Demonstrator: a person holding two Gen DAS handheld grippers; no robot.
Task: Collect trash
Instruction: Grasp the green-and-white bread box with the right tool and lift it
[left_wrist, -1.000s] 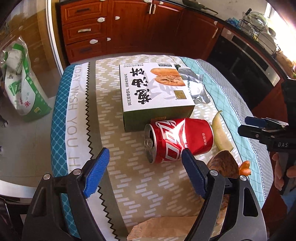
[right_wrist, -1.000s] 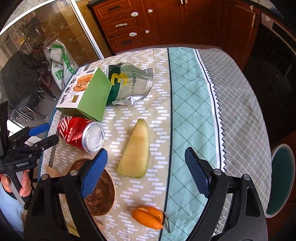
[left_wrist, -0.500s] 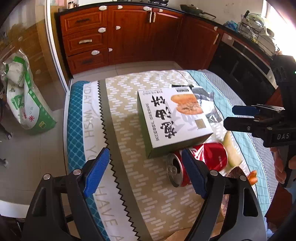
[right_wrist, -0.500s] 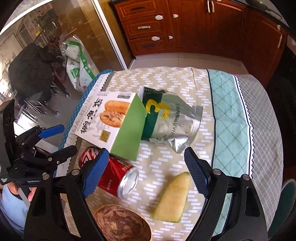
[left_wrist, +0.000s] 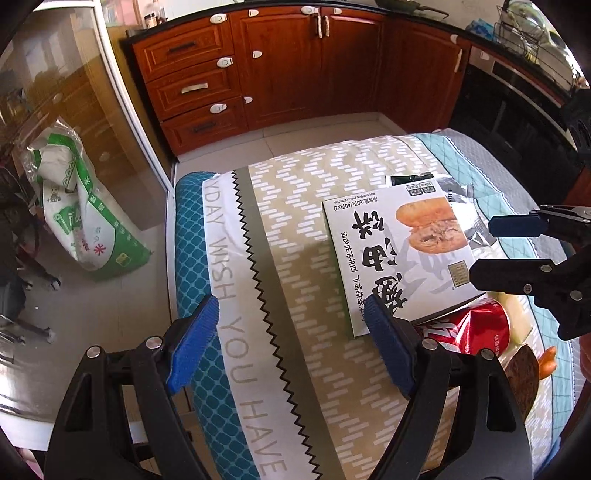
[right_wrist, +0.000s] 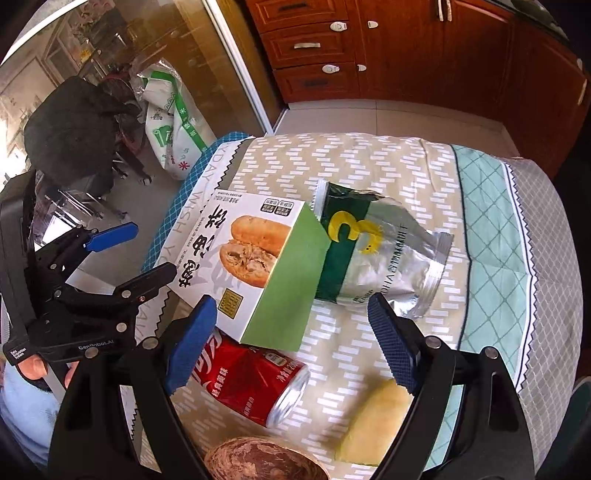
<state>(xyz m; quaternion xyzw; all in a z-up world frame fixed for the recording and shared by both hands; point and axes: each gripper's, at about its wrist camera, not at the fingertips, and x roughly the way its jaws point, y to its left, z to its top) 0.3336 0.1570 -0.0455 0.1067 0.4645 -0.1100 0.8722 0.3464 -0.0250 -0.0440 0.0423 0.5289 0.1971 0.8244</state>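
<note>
Both grippers, left (left_wrist: 291, 347) and right (right_wrist: 291, 343), have swung from the can (right_wrist: 255, 384) toward the box (right_wrist: 251, 266) (jaws wide, empty); nothing collected.

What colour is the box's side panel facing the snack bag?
Plain light green on the box, beside the snack bag; clearest in the right wrist view.

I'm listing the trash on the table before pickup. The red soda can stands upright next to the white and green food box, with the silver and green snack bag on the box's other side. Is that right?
Not quite. The red soda can lies on its side, not upright; the right wrist view shows its round end facing sideways. It is next to the food box, and the snack bag is on the box's other side.
</note>
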